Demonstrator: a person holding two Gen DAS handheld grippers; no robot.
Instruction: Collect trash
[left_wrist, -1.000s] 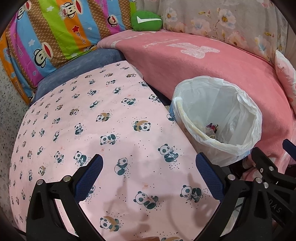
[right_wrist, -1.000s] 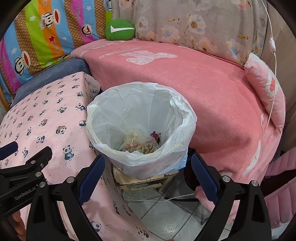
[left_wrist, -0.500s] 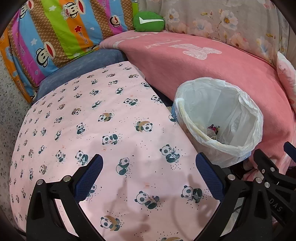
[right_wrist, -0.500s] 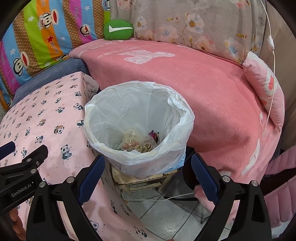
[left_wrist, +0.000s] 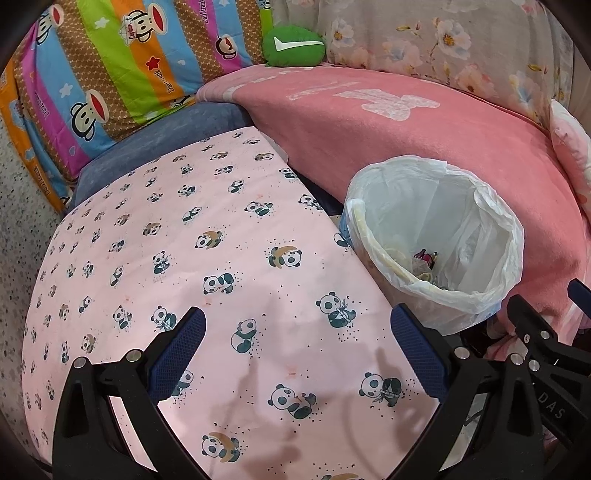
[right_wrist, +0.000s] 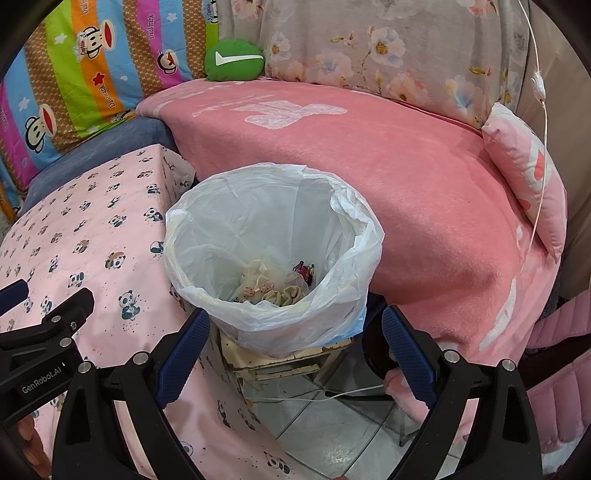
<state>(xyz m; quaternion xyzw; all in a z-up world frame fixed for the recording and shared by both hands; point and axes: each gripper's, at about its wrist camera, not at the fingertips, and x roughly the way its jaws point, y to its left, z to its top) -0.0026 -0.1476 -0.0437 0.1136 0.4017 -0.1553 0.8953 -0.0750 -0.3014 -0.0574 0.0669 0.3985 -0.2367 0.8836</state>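
A bin lined with a white plastic bag (right_wrist: 343, 221) (left_wrist: 491, 218) stands between the panda-print table and the pink couch. Crumpled beige trash (right_wrist: 273, 286) and a small dark red wrapper (right_wrist: 304, 267) (left_wrist: 426, 256) lie at its bottom. My right gripper (right_wrist: 291, 350) hovers open just in front of the bin, nothing between its blue pads. My left gripper (left_wrist: 297, 350) hangs open over the pink panda tablecloth (left_wrist: 184, 236), also holding nothing. Each gripper shows at the edge of the other's view.
The bin rests on a worn wooden stool (right_wrist: 284, 360) over tiled floor (right_wrist: 332, 435) with a white cable (right_wrist: 332, 394). A pink blanket (right_wrist: 369, 147) covers the couch, with a green cushion (right_wrist: 234, 59), a striped monkey-print cushion (left_wrist: 110, 66) and a pink pillow (right_wrist: 524, 173).
Both views have drawn back and up slightly, so the bin sits a little lower and farther in frame. Both grippers stay open and empty.
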